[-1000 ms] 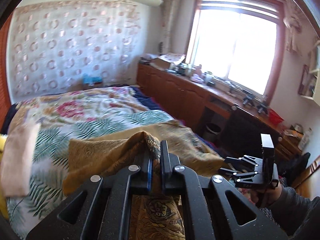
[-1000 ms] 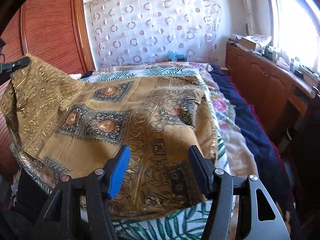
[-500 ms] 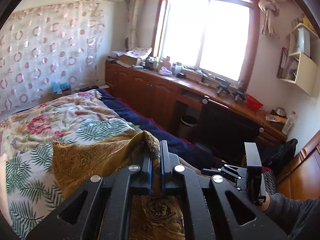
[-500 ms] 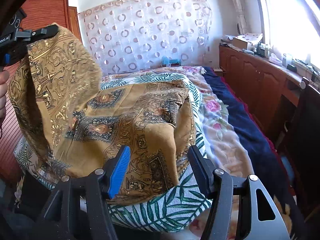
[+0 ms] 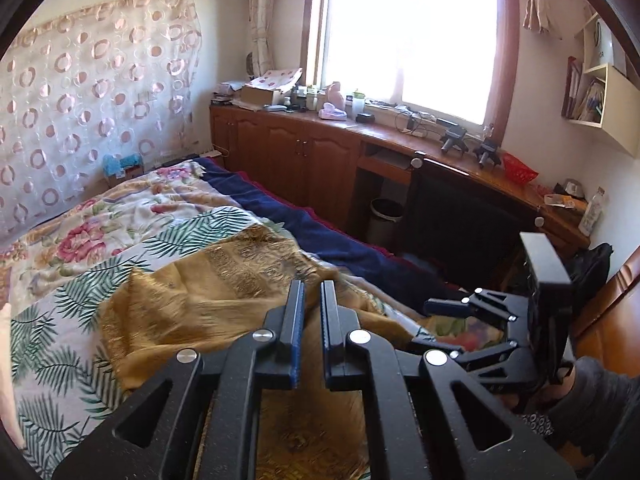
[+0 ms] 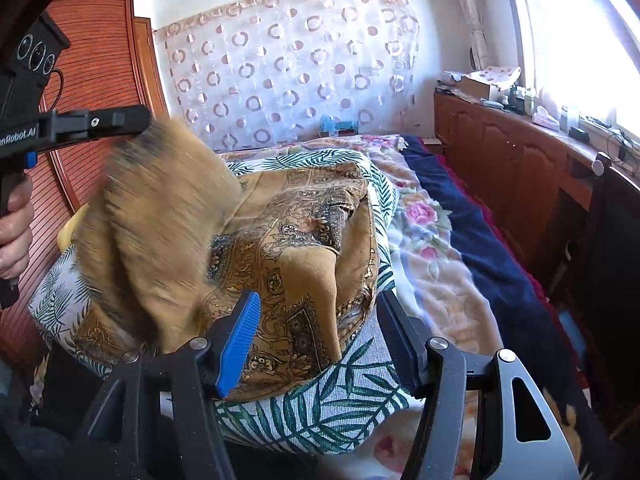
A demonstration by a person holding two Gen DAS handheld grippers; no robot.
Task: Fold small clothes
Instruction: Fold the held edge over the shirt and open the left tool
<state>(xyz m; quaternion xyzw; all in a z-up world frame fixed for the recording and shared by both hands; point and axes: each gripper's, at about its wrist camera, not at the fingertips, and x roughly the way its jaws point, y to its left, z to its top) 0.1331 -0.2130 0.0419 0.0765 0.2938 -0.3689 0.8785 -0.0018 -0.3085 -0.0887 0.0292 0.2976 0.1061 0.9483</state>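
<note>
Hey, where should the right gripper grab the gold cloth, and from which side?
Probably the near corner of the cloth, from the near side: it lies at the leaf-print blanket's edge, straight ahead between the open right gripper's fingers, so one finger could slide under.

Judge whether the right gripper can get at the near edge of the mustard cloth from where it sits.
Probably yes: the right gripper is open, and the mustard cloth lies on the bed just ahead with nothing between.
</note>
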